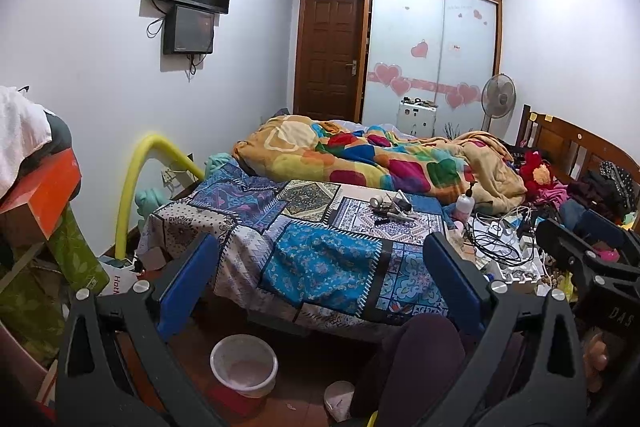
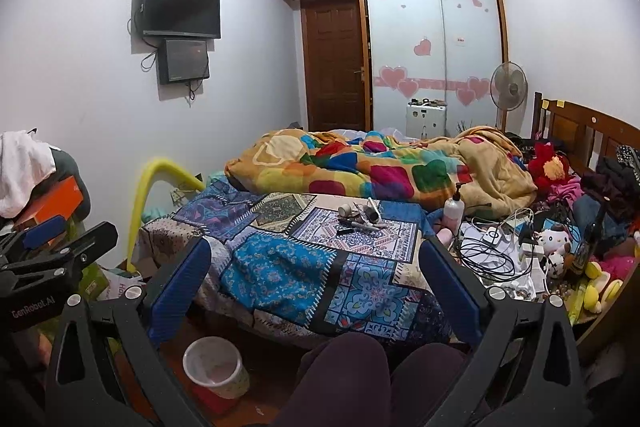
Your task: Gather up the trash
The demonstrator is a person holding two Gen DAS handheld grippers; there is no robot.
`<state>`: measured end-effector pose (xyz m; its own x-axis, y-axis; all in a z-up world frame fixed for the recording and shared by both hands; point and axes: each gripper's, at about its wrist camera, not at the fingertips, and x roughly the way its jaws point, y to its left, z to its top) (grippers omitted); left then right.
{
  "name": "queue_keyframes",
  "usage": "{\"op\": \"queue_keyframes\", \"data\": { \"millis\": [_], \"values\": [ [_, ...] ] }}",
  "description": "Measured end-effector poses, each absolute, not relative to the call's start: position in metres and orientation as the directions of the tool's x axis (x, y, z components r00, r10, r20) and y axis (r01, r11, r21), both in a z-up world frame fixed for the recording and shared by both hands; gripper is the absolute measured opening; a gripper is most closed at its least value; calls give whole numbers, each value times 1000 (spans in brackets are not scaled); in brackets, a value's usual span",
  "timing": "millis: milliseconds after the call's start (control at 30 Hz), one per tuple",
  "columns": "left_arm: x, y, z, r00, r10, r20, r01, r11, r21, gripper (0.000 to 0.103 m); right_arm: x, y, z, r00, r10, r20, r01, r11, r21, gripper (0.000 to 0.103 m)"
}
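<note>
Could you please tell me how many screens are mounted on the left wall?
2: a larger dark screen up on the left wall, and a smaller one directly beneath it, with cables hanging beside and below. Neither appears switched on.

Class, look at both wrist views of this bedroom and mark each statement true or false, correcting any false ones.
1. Both tools, left and right, are open and empty. True.
2. The waste bin stands on the bed. False: it stands on the floor by the bed.
3. The pump bottle stands upright on the bed. True.
4. The door is wide open. False: it is shut.
5. The standing fan is beside the wardrobe. True.
</note>
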<state>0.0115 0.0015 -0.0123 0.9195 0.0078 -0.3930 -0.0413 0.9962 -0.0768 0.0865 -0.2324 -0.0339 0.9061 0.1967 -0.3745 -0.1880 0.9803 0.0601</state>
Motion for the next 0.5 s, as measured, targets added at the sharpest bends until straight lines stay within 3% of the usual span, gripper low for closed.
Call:
{"op": "queue_keyframes", "data": {
  "millis": [500],
  "values": [
    [8, -5, -19, 924, 13, -382, -43, 997, -71, 103, 87, -230, -32, 904, 202, -376, -195, 979, 59, 103]
  ]
}}
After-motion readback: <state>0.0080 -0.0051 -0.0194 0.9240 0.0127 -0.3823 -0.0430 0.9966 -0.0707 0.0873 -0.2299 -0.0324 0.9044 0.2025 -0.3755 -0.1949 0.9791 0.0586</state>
